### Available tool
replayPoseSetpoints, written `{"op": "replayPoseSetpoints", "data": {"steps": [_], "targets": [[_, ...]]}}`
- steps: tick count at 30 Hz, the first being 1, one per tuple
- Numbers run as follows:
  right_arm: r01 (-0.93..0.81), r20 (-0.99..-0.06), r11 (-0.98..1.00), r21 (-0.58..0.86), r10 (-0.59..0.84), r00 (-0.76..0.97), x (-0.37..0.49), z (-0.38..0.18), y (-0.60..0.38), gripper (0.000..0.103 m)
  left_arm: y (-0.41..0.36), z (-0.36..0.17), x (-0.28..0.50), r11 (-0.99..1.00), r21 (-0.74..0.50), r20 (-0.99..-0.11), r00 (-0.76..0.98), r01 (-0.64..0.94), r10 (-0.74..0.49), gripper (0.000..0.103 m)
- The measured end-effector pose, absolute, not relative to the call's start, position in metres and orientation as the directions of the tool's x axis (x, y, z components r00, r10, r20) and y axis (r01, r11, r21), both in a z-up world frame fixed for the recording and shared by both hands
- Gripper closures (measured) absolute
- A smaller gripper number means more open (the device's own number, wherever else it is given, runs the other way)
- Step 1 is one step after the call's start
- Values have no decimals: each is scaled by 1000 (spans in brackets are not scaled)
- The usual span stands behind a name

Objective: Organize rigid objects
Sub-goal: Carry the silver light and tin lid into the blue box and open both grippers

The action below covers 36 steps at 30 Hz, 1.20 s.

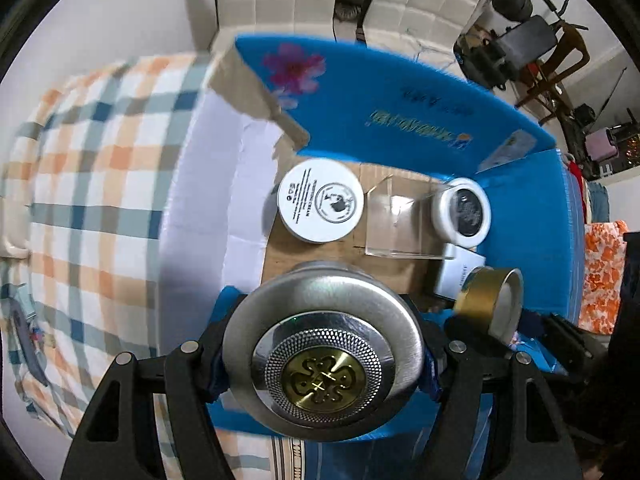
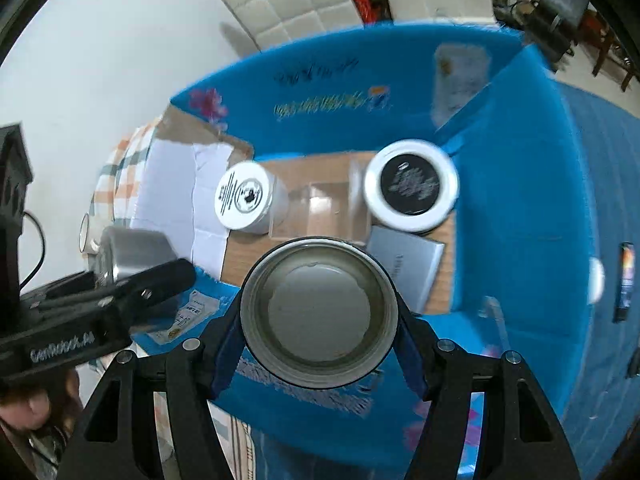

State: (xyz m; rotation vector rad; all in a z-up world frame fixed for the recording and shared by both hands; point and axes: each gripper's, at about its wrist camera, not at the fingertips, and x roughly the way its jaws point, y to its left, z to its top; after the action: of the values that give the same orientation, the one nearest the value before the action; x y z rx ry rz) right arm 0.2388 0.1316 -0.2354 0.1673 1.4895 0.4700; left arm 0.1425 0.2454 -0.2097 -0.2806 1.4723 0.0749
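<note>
Your left gripper [image 1: 324,364] clamps the silver lid [image 1: 322,354] and your right gripper [image 2: 320,320] pinches the open tin [image 2: 319,312]. You hold both above the blue box [image 2: 520,184], presumably for packing beside the jars.

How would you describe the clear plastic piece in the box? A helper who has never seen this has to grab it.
Look into the blue cardboard box, at its brown floor. Two round white jars stand there: the white-lidded jar and the black-topped jar. The clear plastic stand lies between them, the only see-through, angular item there.
</note>
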Motion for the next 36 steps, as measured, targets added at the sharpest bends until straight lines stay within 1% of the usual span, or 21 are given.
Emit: {"op": "replayPoseSetpoints", "data": {"steps": [3,11,14,19,24,26,27,29,34,36], "targets": [[-209,-914,890,404,404,-45,240,-254,146,35,251,-228,152,965,-155,-988,47,-212,-148,34],[-255,-926,891,376,352,-136,240,-293,178,34,239,-259,165,981,-141,-987,-56,-133,-150,34],[-262,-934,897,356,330,-139,241,-301,184,34,234,-267,168,984,-131,-987,-77,-118,-141,34],[-253,-940,910,330,293,-173,247,-317,198,34,233,-282,174,984,-133,-982,-117,-116,-146,34],[-207,-940,931,301,253,-229,254,-334,200,33,231,-302,180,987,-121,-969,-203,-105,-141,34],[-224,-943,931,290,238,-233,254,-336,204,33,230,-305,180,988,-116,-967,-217,-104,-136,34],[-231,-945,931,284,231,-232,258,-337,207,33,230,-306,180,988,-113,-966,-222,-104,-134,33],[-232,-947,932,279,226,-230,257,-338,209,26,229,-305,180,988,-115,-966,-221,-106,-136,33],[-207,-939,932,296,245,-241,255,-334,200,26,227,-291,175,987,-122,-967,-212,-107,-142,27],[-213,-941,932,293,242,-238,254,-330,196,25,225,-283,172,984,-138,-967,-202,-111,-158,21]]}}
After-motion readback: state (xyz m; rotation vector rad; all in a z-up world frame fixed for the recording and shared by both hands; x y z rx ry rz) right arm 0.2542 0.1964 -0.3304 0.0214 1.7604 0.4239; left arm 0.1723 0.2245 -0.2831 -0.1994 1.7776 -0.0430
